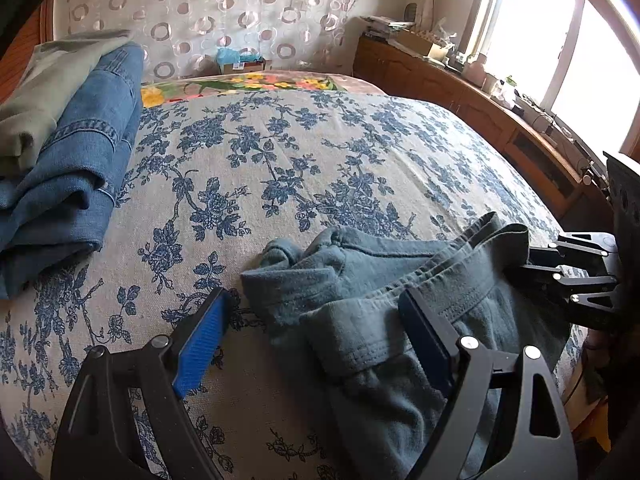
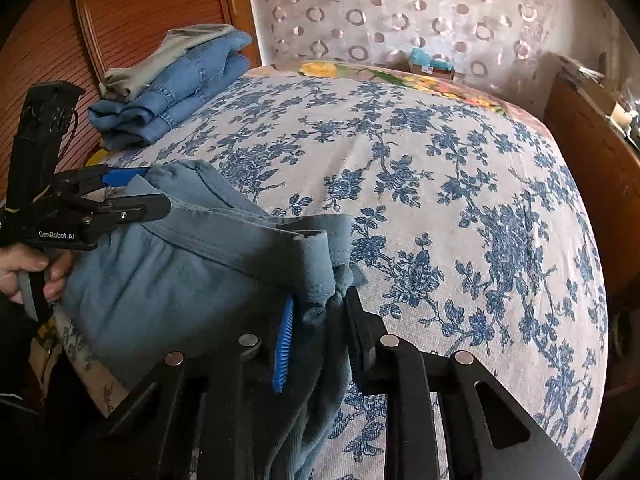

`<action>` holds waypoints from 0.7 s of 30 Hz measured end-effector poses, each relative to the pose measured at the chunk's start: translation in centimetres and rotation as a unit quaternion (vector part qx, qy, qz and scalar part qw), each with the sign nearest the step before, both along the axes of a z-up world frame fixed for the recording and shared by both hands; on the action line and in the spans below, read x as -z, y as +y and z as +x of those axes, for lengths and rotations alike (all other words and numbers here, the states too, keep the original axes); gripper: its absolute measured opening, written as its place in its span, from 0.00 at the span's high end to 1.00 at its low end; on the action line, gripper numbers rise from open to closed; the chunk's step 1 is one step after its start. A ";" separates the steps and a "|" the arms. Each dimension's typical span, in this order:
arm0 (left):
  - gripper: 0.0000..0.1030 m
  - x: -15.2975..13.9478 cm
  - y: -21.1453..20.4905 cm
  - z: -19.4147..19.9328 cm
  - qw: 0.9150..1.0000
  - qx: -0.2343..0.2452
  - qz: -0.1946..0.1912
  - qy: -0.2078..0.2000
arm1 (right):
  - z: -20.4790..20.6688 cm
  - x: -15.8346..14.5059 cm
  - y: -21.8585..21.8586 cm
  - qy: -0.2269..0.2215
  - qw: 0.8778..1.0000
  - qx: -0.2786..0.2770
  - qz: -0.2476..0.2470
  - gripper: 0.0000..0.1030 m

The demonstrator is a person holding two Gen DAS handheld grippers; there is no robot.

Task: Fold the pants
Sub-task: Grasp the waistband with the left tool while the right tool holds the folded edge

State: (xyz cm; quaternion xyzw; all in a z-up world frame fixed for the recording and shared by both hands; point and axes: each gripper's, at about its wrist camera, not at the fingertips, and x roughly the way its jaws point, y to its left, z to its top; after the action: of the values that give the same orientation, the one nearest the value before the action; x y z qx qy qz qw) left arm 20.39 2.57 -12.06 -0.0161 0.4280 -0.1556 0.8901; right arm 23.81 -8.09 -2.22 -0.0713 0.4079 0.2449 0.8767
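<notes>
Pants (image 1: 400,300), grey-blue, bunched at the bed (image 1: 320,152) edge: my right tongs (image 2: 320,340) clamp one waistband corner, my left tongs (image 1: 320,340) gape astride the other, unclosed; grasping step, so next I judge closing left, then lifting.

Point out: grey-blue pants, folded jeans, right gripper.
grey-blue pants (image 1: 360,280): left wrist view, on the waistband fabric.
folded jeans (image 1: 80,160): left wrist view, on the top denim fold.
right gripper (image 2: 320,340): right wrist view, midway between fingertips, where the pants are pinched.
</notes>
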 end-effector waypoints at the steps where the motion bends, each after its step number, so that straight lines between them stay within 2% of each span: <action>1: 0.16 0.0 0.0 0.0 1.000 0.000 0.000 0.000 | 0.0 0.1 -0.1 0.001 1.000 0.000 0.003 0.77; 6: 0.18 0.0 0.0 -0.1 1.000 -0.001 -0.002 -0.001 | -0.1 0.3 -0.3 -0.002 1.000 0.004 0.009 0.77; 11: 0.33 -0.3 0.2 -0.7 1.000 0.003 -0.017 0.003 | -0.5 0.3 -0.2 -0.007 1.000 0.005 0.010 0.77; 14: 0.36 -0.5 0.3 -1.1 1.000 0.001 -0.027 0.007 | -0.5 0.3 -0.2 -0.007 1.000 0.005 0.009 0.77; 21: 0.37 -0.1 0.6 -1.2 0.999 0.002 -0.035 0.001 | -0.7 0.2 -0.2 -0.008 1.000 0.005 0.011 0.77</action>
State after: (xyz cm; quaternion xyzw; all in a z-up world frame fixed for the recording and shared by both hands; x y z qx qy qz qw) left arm 19.21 3.14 -11.94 -0.0468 0.4236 -0.1725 0.8881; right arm 23.14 -8.29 -2.45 -0.0621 0.3982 0.2443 0.8820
